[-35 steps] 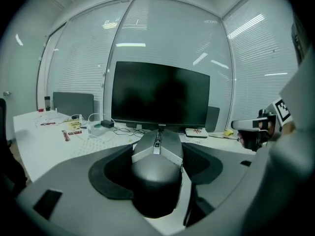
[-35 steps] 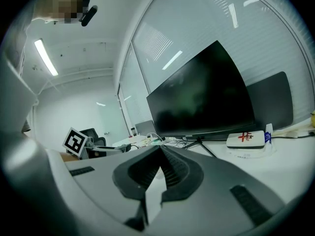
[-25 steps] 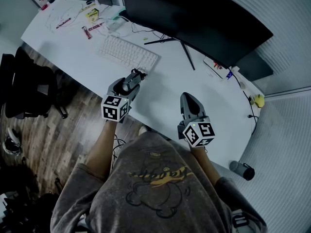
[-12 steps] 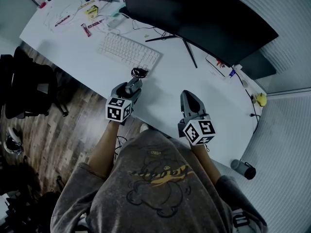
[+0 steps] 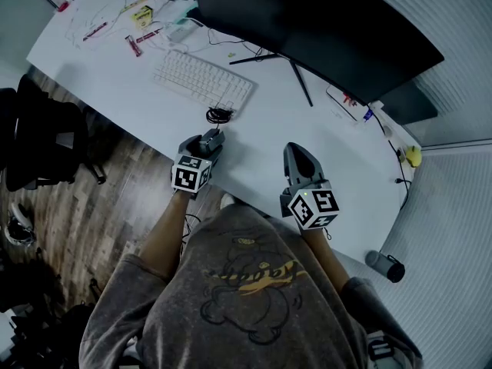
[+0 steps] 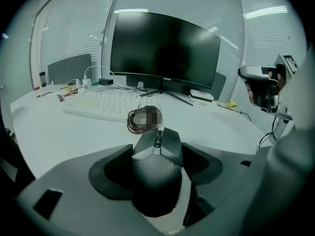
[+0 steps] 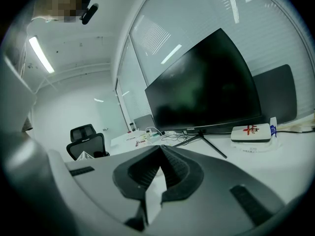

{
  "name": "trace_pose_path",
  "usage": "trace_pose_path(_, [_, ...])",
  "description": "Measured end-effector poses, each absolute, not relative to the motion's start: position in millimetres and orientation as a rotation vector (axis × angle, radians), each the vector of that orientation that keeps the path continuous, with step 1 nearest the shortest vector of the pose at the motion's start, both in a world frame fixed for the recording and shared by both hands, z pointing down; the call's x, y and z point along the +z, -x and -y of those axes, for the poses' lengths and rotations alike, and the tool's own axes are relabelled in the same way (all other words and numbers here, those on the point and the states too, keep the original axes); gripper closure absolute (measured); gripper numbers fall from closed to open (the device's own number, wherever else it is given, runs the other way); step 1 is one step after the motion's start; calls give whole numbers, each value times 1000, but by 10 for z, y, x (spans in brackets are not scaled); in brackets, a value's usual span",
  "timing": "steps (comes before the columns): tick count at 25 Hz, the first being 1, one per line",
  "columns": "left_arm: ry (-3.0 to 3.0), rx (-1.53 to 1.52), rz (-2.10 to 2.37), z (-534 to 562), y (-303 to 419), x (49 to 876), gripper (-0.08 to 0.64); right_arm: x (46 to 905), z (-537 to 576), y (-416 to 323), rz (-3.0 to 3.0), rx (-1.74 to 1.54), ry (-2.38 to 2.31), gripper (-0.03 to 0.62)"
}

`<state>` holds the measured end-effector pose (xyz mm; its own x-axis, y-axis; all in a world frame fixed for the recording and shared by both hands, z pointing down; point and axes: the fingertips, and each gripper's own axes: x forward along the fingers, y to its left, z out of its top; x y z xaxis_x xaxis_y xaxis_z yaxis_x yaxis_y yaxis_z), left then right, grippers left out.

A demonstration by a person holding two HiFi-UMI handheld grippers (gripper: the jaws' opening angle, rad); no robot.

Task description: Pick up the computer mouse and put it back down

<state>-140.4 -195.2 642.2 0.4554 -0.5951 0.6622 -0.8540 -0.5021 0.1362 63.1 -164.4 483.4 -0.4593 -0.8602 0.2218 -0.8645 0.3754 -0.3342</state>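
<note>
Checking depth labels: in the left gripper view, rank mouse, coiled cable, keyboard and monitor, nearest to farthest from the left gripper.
1. Mouse, between the left gripper's jaws.
2. Coiled cable, just ahead on the desk.
3. Keyboard, beyond it, leftward.
4. Monitor, at the back.

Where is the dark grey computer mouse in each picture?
Head view: dark grey computer mouse left of centre, between the left gripper's jaws.
Left gripper view: lower middle, gripped between the jaws.
Right gripper view: not in it.
Shared landmark: the big black curved monitor, in all three.
</note>
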Motion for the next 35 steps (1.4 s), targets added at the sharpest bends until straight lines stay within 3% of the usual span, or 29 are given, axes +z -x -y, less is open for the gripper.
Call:
trace_pose_path(15, [-2252,929,1234,1991,1394,6674,249,4917,1688,-649,2565,653,-1627,594])
trace_pose_path(35, [-2267,867,1247,2051,1356,6544,247,4929,1690,-702,2577,657,-1618,594])
